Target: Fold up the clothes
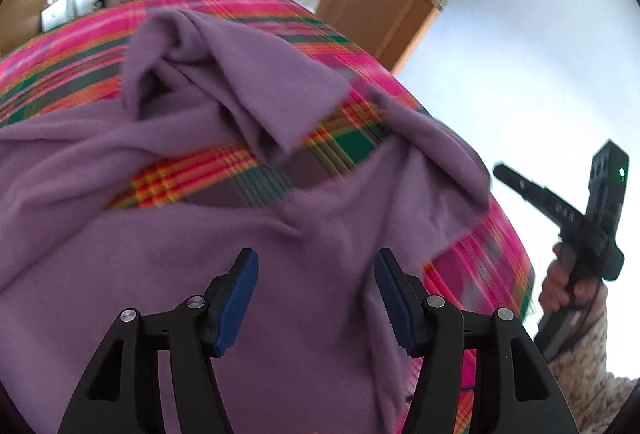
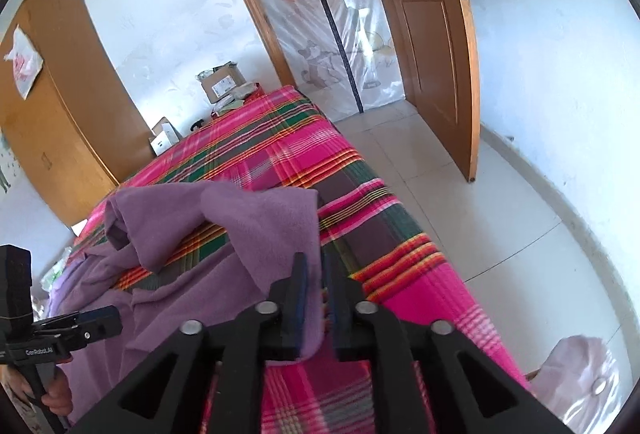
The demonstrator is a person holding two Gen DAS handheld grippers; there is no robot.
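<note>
1. Right wrist view: purple garment point(image 2: 168, 274) lies rumpled on the plaid bedspread point(image 2: 400, 234), a loose flap thrown toward 12 o'clock.
2. Right gripper point(image 2: 314, 298) is clamped on a garment edge; cloth shows between the fingers.
3. Left gripper point(image 1: 316, 298) hangs over the cloth, fingers apart, holding nothing.
4. Judged handling: soft, light, fleece-like; it drapes and bunches, not slippery.
5. Best hold looks like hems or corners, pinching a single layer, not the heaped middle.
</note>
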